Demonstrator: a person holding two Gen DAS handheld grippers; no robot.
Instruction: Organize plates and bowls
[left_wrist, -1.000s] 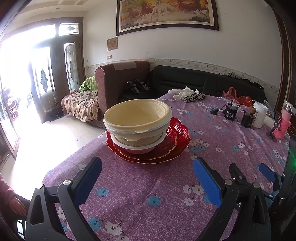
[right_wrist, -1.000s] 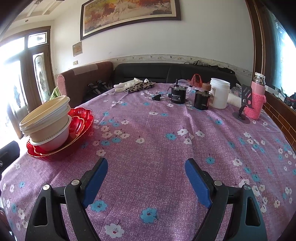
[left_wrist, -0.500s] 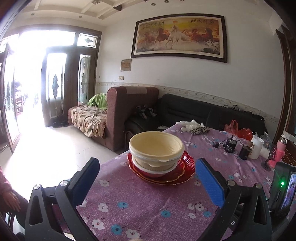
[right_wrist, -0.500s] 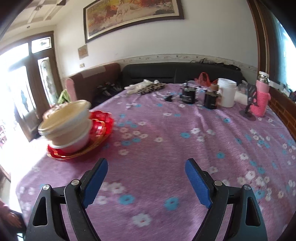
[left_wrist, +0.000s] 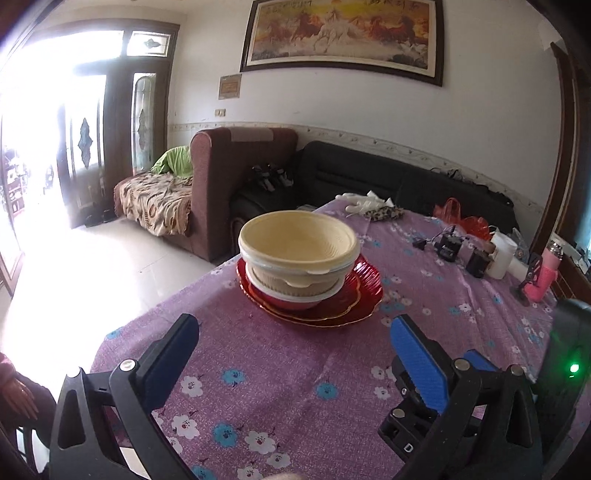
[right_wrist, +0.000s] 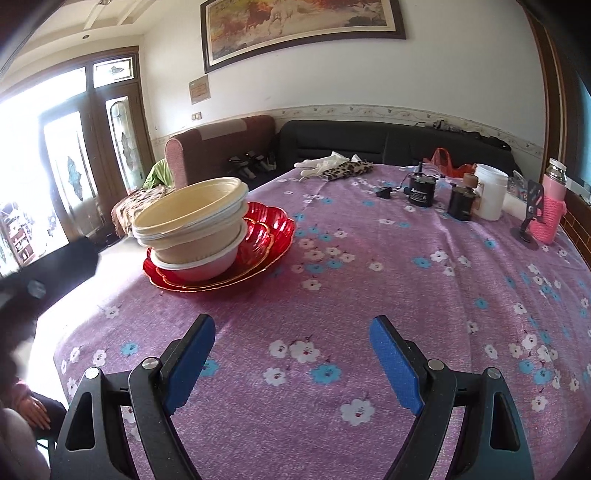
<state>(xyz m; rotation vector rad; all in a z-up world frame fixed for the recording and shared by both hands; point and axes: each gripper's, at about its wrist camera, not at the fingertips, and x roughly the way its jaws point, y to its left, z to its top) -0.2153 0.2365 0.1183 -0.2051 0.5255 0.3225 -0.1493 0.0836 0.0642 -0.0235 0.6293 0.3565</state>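
Both the left gripper (left_wrist: 295, 332) and right gripper (right_wrist: 291, 334) are spread, empty. Bowls (left_wrist: 298, 245) on the red plates (left_wrist: 364, 295) look light, slippery; I'd pinch a rim.

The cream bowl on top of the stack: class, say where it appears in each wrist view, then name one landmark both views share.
Left wrist: the cream bowl sits just above centre, topping the stack on the red plates.
Right wrist: the cream bowl is left of centre, tilted.
Shared landmark: the horse painting on the wall.
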